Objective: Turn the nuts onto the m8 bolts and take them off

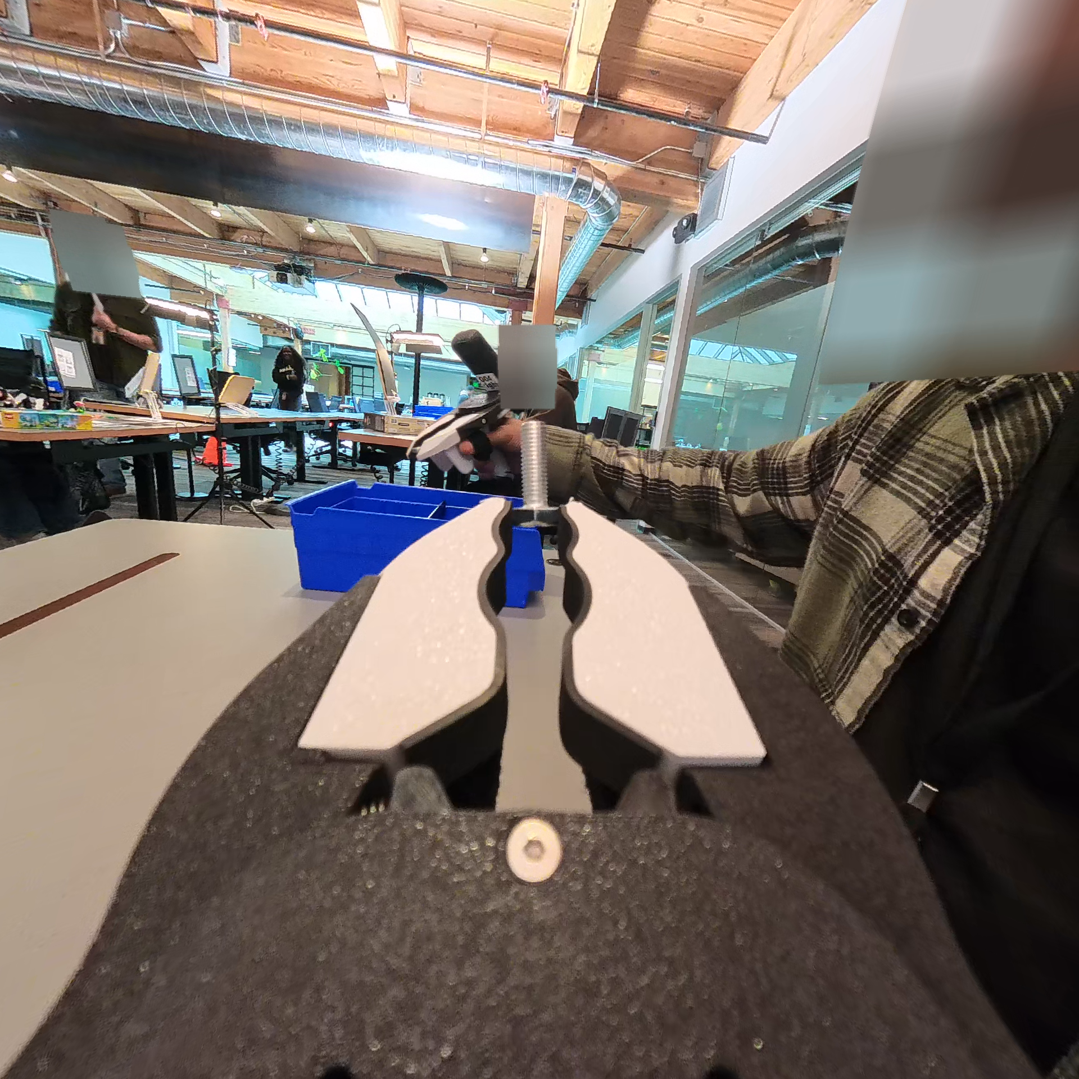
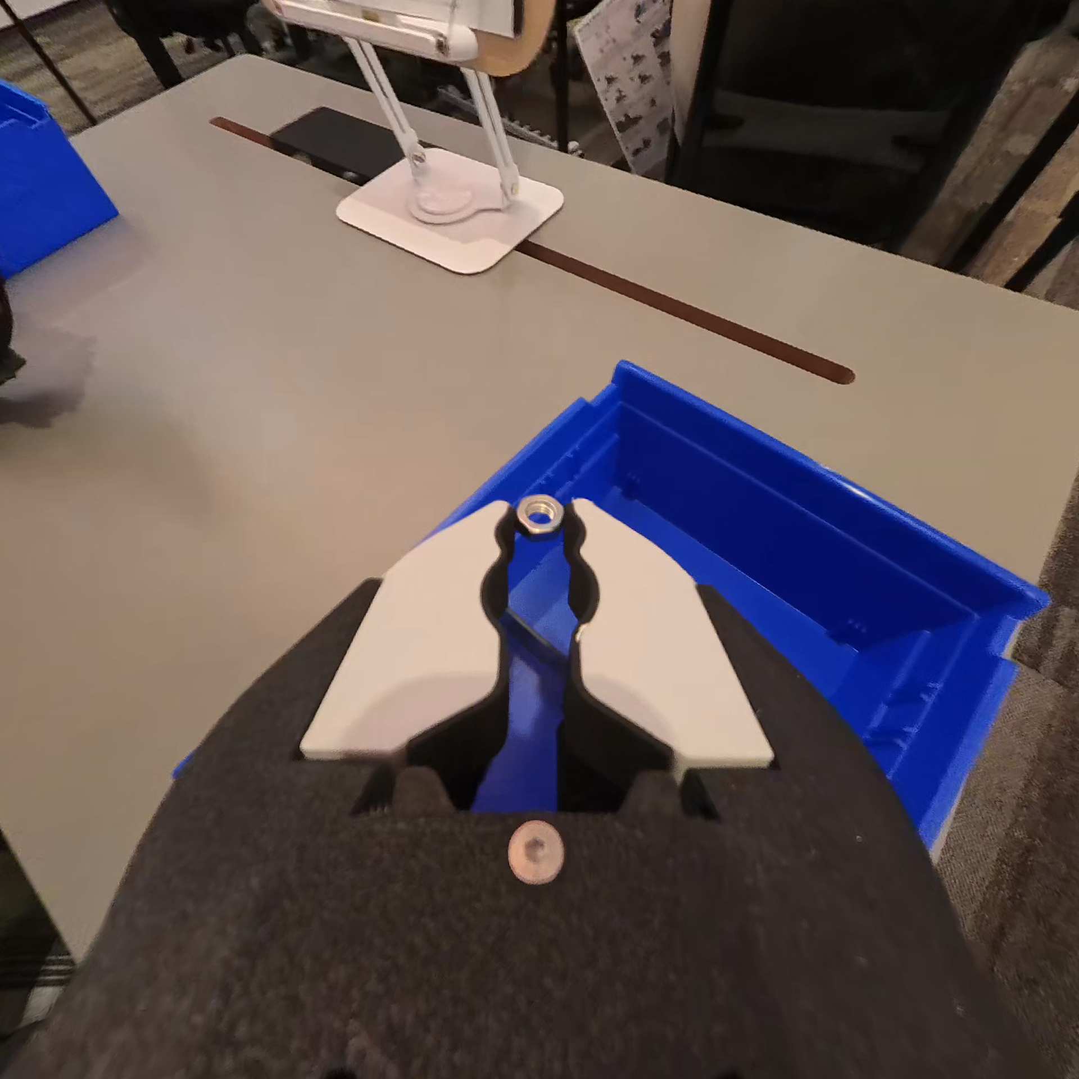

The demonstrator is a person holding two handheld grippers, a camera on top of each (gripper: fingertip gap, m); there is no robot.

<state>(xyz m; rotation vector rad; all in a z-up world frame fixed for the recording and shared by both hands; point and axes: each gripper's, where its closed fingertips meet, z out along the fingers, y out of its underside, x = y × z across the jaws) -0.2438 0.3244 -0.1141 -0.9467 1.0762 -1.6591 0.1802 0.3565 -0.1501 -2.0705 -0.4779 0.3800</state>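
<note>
My left gripper [image 1: 536, 517] is shut on the head of a silver bolt [image 1: 534, 464], whose threaded shaft stands upright above the fingertips. My right gripper [image 2: 539, 519] is shut on a silver hex nut [image 2: 539, 517], held flat at the fingertips with its hole facing up, above the near corner of a blue bin [image 2: 817, 543]. In the left wrist view the right gripper [image 1: 449, 446] shows farther off, behind the bolt, held in a hand over a blue divided bin [image 1: 373, 525].
A grey table [image 2: 292, 379] with a dark slot [image 2: 700, 318] carries a white stand [image 2: 449, 216] at the back. Another blue bin [image 2: 41, 187] sits at the far left. A plaid sleeve [image 1: 788, 496] reaches across on the right.
</note>
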